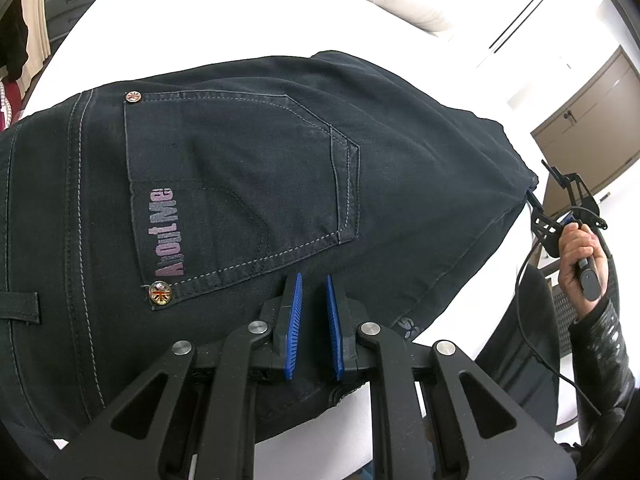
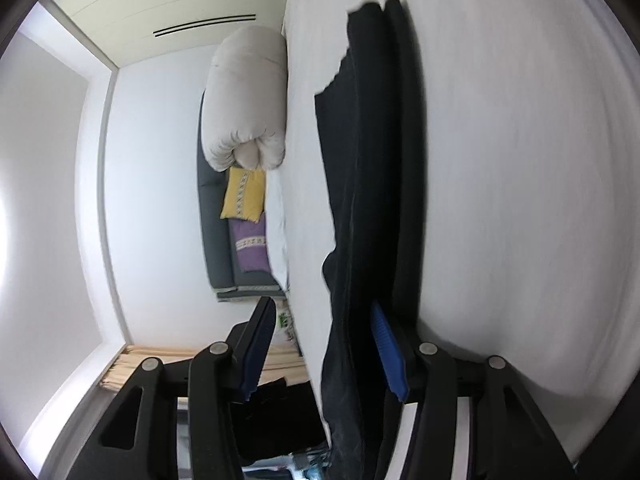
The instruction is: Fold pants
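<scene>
Left wrist view looks down on dark jeans (image 1: 248,184) spread over a white bed (image 1: 224,12), back pocket (image 1: 240,184) up, with its "AboutMe" print and two metal rivets showing. The left tongs (image 1: 313,300) rest at the seat area just below that pocket, their blue pads nearly together with only a narrow gap; whether any denim is pinched there cannot be made out, but they look placed to pin the waist end so the cloth does not slide. At the far edge of the jeans the right tongs (image 1: 538,188) are carried by a hand (image 1: 576,248), meeting the fabric's edge. Right wrist view, rolled on its side, shows the right tongs (image 2: 326,320) standing about half apart, a hanging fold of the denim (image 2: 360,200) lying against the right-hand blue pad while the other finger stands clear, so nothing is clamped. Judging by this, the leg end is being lined up for a grip before it is folded over.
</scene>
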